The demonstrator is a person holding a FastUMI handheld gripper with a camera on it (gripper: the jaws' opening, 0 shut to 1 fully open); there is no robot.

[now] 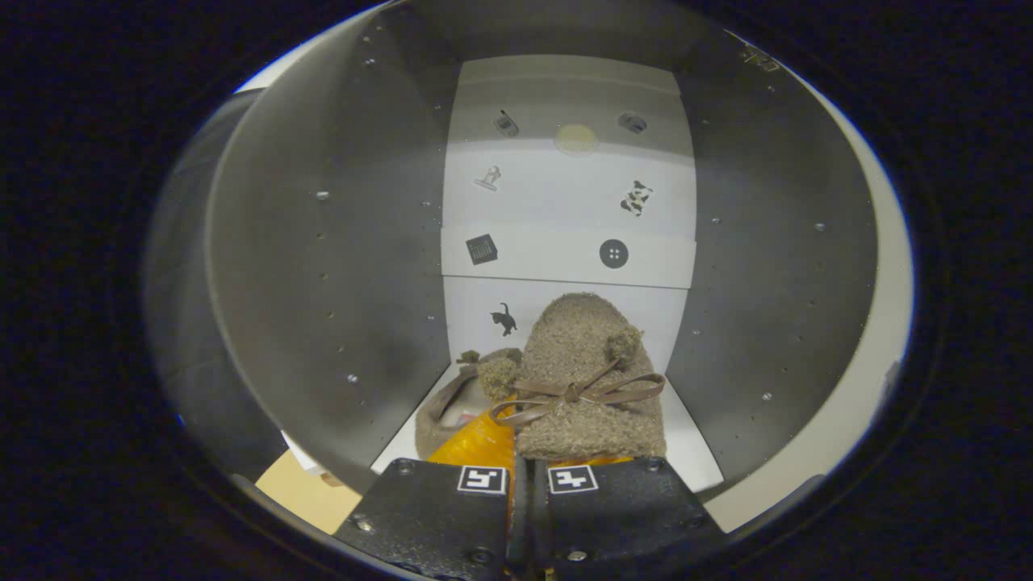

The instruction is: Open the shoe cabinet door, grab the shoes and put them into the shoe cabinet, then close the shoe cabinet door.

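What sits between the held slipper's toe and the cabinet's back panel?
Nothing: gripper view shows bare white floor behind the held slipper. The second slipper lies beside it.

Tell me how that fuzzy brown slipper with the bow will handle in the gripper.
The fuzzy slipper looks soft, so it will probably flex and sag rather than stay rigid. Its woolly surface should resist slipping. The gripper looks nearly closed at its heel edge, inside the cabinet.

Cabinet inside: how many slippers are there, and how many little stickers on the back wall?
Slippers: 2, the bowed slipper pinched by the tongs, the other slipper beside it
Stickers on the back wall: 8
Total: 10
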